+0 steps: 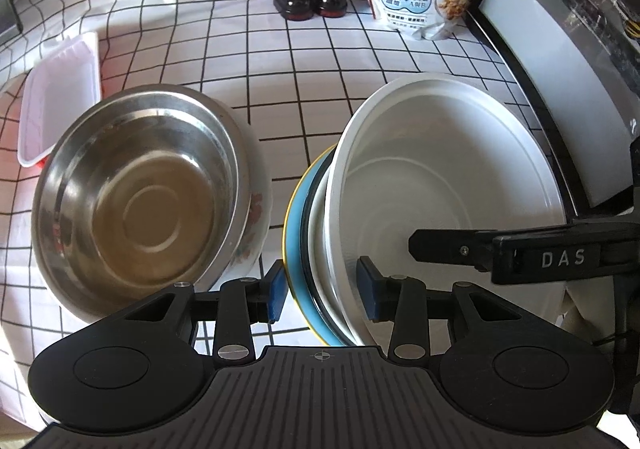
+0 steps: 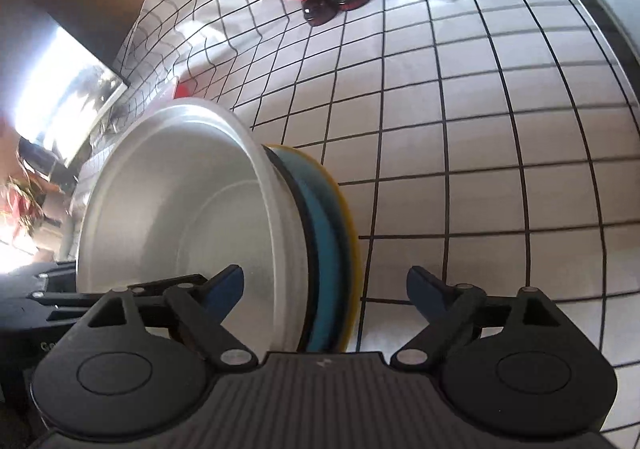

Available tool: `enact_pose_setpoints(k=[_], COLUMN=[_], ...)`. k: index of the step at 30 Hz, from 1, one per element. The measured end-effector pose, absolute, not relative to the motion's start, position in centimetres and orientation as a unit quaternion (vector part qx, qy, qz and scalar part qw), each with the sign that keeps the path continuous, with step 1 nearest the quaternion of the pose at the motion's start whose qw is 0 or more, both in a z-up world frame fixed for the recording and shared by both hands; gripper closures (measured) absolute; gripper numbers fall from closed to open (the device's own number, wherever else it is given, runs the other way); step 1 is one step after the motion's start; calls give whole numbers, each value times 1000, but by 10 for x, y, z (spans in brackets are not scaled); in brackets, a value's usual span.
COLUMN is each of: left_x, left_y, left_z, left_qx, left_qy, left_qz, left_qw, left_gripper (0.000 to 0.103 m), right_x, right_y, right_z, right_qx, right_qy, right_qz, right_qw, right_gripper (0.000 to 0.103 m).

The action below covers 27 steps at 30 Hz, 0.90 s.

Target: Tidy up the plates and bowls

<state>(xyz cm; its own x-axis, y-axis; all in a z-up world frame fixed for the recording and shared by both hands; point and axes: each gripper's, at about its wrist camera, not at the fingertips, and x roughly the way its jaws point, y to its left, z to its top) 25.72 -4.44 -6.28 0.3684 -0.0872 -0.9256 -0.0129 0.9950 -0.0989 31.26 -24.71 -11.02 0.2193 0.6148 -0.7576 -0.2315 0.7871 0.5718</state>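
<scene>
Black left gripper [image 1: 322, 289], blue pads [image 1: 276, 291], silver screws, perhaps plastic.

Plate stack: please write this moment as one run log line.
left hand-held gripper: shut on plate stack | right hand-held gripper: open, straddling rim | steel bowl: beside

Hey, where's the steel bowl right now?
In the left wrist view, the steel bowl sits nested in a floral bowl at left, between the pink tray and the plate stack.

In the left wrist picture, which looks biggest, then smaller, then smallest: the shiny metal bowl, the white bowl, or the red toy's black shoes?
1 and 2. metal bowl and white bowl: they look about alike, so I won't rank them.
3. black shoes: smallest, though they stand farther from the camera.
</scene>
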Motion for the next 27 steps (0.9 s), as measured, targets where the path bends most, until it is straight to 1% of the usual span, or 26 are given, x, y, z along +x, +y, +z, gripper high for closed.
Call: enact_pose_setpoints(k=[4,7,11,12,14,15,16,18,19,24,27], left_x=[260,260,258,258,256,256,255,256,256,258,259], left_y=[-43,-42,-43,-42,-39,-37,-36,-35,-36,-37,-38], left_z=[-63,-64,-64,-64,-62,-59,-58,-57,-58,-62,-63], left_qx=[-42,-41,-39,-41,-47,-50,-53,-53,-51,-43,-36], left_qy=[565,565,561,560,555,551,549,550,549,556,558], left_qz=[-34,-39,-42,-41,-38,-36,-37,-40,-40,-48,-51], left_qw=[823,823,826,826,830,832,833,833,833,829,828], left_gripper=[61,61,62,63,67,69,69,69,69,69,69], right_x=[309,305,304,304,303,302,302,302,301,289,278], right_y=[-252,-254,-254,-252,-250,-248,-246,-244,-243,-234,-227], right_z=[-114,-115,-114,-111,-105,-101,-98,-94,-94,-105,-103], right_qx=[215,236,235,222,188,164,141,118,118,158,145], right_qy=[559,555,557,556,549,544,540,539,542,565,553], right_qz=[264,252,236,234,232,232,234,243,249,275,267], right_qw=[756,757,761,766,781,790,796,798,794,762,776], right_gripper=[7,6,6,6,11,19,29,40,42,42,41])
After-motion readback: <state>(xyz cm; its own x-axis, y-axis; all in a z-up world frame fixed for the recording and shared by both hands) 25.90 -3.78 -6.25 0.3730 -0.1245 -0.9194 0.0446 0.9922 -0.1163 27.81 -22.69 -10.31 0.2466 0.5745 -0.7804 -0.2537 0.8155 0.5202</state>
